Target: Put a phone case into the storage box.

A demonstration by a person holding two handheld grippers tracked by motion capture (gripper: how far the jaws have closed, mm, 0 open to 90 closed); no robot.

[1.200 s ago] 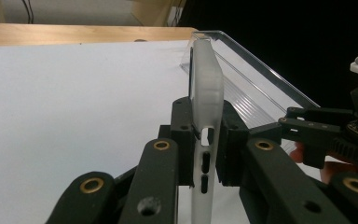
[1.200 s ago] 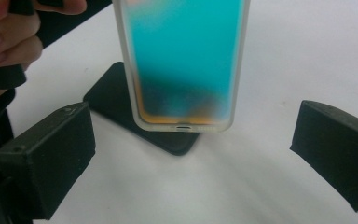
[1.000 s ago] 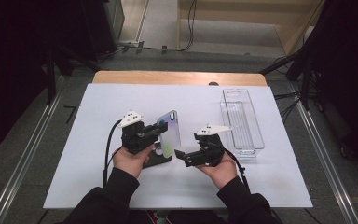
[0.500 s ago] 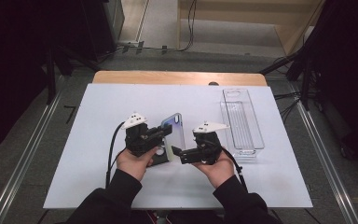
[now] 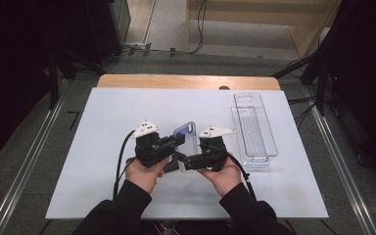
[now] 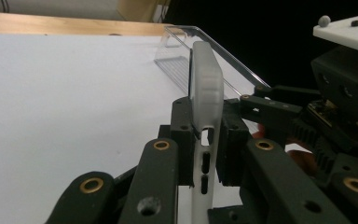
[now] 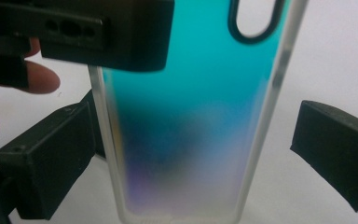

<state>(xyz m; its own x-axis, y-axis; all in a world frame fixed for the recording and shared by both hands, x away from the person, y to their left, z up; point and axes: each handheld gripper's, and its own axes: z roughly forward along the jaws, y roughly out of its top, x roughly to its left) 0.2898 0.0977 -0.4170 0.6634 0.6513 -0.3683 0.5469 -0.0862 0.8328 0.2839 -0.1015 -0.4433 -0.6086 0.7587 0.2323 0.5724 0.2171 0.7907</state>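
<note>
A translucent phone case (image 5: 185, 139), teal fading to violet, is held up on edge above the white table (image 5: 103, 122). My left gripper (image 5: 178, 141) is shut on it; in the left gripper view both pads (image 6: 182, 135) press on the frosted case (image 6: 207, 93) near its button cutouts. My right gripper (image 5: 185, 161) is open, with one jaw on each side of the case (image 7: 191, 116). Its right jaw stands well apart from the case's edge, and its left jaw is close beside the other edge. The left gripper's jaw (image 7: 98, 32) crosses the case's upper left in the right gripper view.
A clear, long plastic tray (image 5: 254, 127) lies on the table's right side, just beyond the hands. A wooden strip (image 5: 186, 81) runs along the table's far edge. Dark stands and cables are on the floor around.
The two hands have drawn closer together at the middle of the table. The right gripper has edged left, and its open jaws now straddle the case that the left gripper keeps holding.
</note>
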